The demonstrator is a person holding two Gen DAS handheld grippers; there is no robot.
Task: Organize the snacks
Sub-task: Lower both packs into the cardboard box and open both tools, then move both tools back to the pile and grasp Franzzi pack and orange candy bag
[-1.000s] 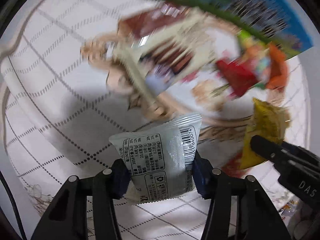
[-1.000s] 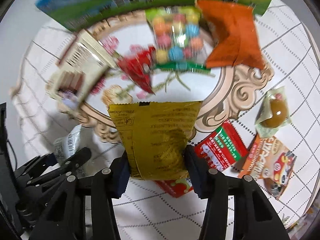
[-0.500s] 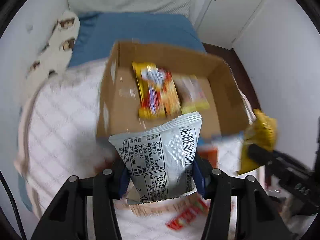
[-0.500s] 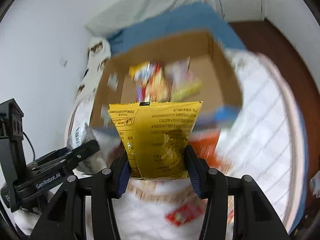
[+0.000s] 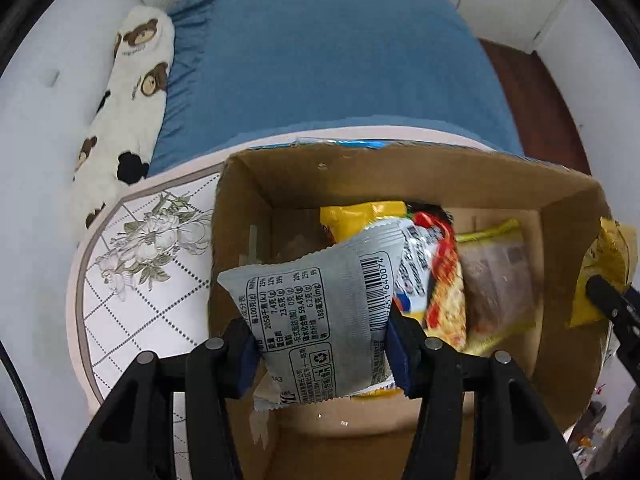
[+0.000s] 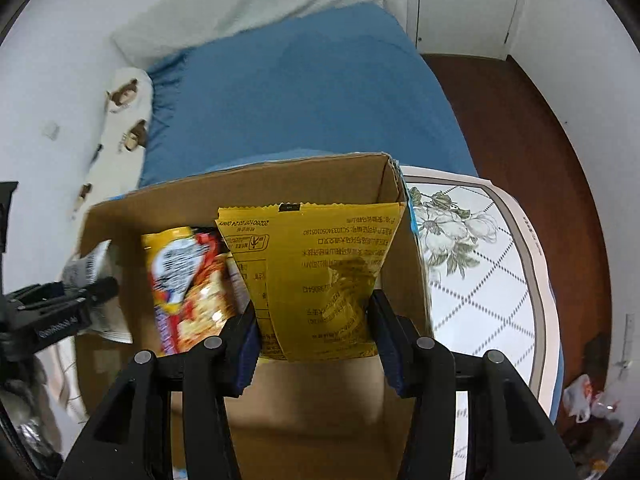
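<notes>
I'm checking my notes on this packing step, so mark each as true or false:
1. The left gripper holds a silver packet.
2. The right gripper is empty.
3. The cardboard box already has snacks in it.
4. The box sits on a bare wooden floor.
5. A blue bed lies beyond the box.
1. True: the left gripper is shut on the silver packet.
2. False: the right gripper is shut on a yellow packet.
3. True: a yellow-red noodle packet and others lie in the cardboard box.
4. False: it sits on a white checked tablecloth.
5. True: the blue bed is behind it.
</notes>
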